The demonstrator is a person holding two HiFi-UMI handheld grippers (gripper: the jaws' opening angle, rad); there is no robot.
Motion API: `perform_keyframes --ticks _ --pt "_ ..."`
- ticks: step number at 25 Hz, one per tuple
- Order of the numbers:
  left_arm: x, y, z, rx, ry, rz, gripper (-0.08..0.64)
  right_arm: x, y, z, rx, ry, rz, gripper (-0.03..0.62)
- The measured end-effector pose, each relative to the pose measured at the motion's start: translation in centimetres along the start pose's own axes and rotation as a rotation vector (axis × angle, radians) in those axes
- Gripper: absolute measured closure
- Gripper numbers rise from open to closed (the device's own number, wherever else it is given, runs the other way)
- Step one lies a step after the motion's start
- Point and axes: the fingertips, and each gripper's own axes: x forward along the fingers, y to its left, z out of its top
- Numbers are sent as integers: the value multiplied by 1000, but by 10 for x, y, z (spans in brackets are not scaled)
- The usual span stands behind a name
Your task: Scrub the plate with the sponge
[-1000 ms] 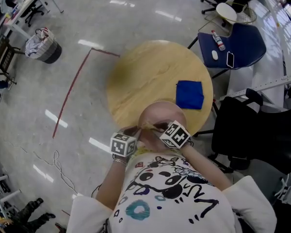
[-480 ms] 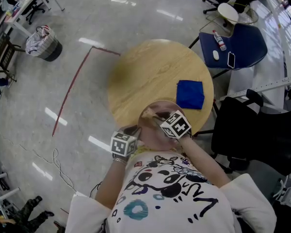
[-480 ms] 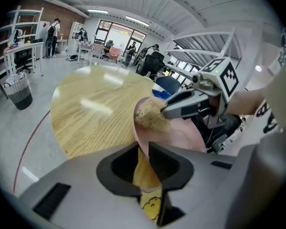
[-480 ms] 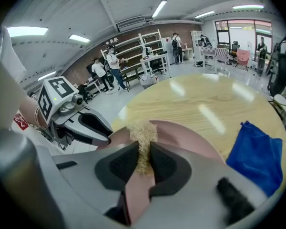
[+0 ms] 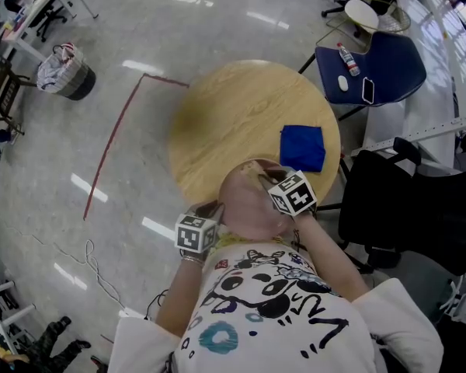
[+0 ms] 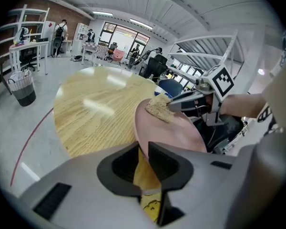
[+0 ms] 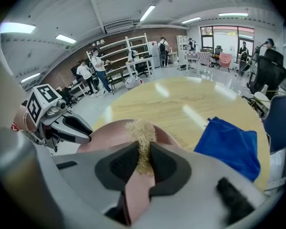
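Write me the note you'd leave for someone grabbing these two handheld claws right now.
Left gripper: shut on the pink plate's near rim, holding it tilted above the table edge.
Right gripper: shut on the sponge, jaws just closed tighter; sponge at the plate's far rim.
Done: scrubbing under way.
Left: cover the rest of the plate; how clean it is can't be seen.
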Motion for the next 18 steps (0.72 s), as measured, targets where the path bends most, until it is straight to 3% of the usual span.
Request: perform_keyframes --ticks 7,11,15,18 --pt "1 1 0 -60 -20 37 499 -26 -25 -27 45 2 -76 512" --pt "2 5 3 -145 -53 69 512 -37 -26 -42 32 24 -98 512" --pt "4 3 5 -143 -58 119 522 -47 -23 -58 46 25 -115 512" --pt "7 4 7 -195 -79 124 529 -53 -17 -69 56 27 -115 512"
